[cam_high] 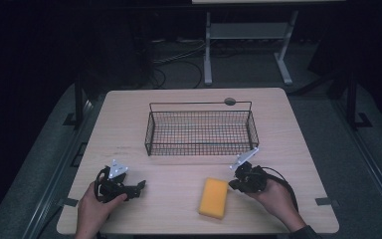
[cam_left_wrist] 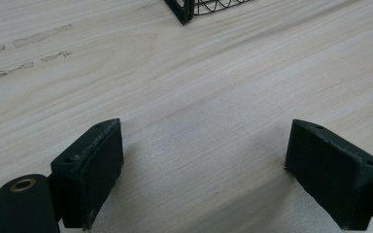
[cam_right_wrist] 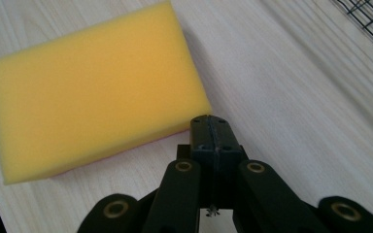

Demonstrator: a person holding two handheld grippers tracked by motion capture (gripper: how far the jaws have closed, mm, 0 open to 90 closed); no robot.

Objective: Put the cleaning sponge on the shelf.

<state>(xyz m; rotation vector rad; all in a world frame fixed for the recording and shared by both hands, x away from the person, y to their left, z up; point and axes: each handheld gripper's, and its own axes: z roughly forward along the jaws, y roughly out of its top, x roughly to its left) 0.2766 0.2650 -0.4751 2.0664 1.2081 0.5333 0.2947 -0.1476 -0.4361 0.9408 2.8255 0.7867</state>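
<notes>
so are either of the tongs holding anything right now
No. The left tongs are open over bare table; the right tongs are shut on nothing, beside the yellow sponge.

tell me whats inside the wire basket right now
The wire basket looks empty: through its mesh the high view shows just the wooden table. The yellow sponge lies outside it, nearer the person, beside the right claw. The mesh could still hide something small or flat.

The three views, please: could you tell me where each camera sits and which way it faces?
High view: above the person's side, looking forward and down on the table; both hands and claws show.
Left gripper view: on the left claw, facing bare tabletop and the wire basket; jaws apart.
Right gripper view: on the right claw, jaws together, facing the yellow sponge.
All three share the basket.
</notes>
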